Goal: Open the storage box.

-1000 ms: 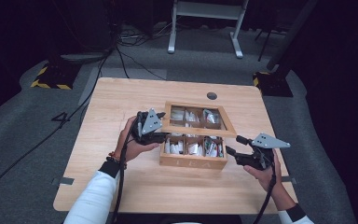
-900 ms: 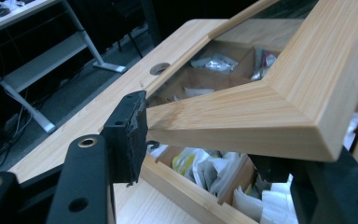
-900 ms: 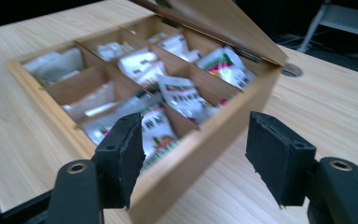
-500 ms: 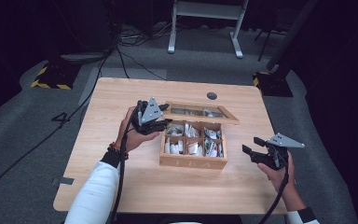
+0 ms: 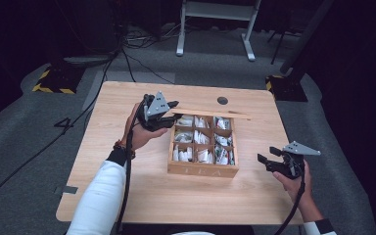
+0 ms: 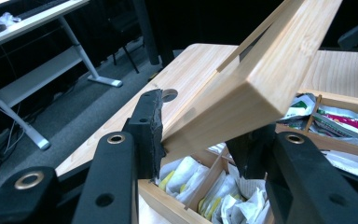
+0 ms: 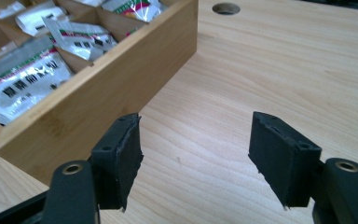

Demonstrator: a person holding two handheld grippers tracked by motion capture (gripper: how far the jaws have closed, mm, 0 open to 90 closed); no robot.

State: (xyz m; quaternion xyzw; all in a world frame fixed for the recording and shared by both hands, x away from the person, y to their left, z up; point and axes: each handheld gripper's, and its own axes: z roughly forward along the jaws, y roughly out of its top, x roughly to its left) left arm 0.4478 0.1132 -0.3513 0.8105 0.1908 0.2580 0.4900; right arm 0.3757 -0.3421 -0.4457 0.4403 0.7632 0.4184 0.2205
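- The lid [image 6: 265,70] of the wooden box [image 5: 203,169] is a flat, stiff frame of pale wood; it looks light, so I judge that one grip carries it, though the smooth finish could slip.
- The left gripper [image 5: 166,115] has its jaws clamped on the lid's corner edge, having just closed on it; in the left gripper view the black pads pinch the thick rim from both sides.
- The lid stands raised along the box's far side, tilted up over the compartments.
- A corner hold gives leverage but twists easily; a grip nearer the middle of the front rail would likely be steadier.
- The box sits mid-surface [image 5: 127,196], divided by thin wooden slats into square cells.
- The cells hold foil sachets [image 7: 23,77], crinkly, soft and glossy, white with green and red print.
- The right gripper [image 7: 196,154] hovers low over the bare surface just beside the box's right wall, jaws apart and holding nothing.
- The surface is light wood grain with a round cable hole [image 5: 222,100].
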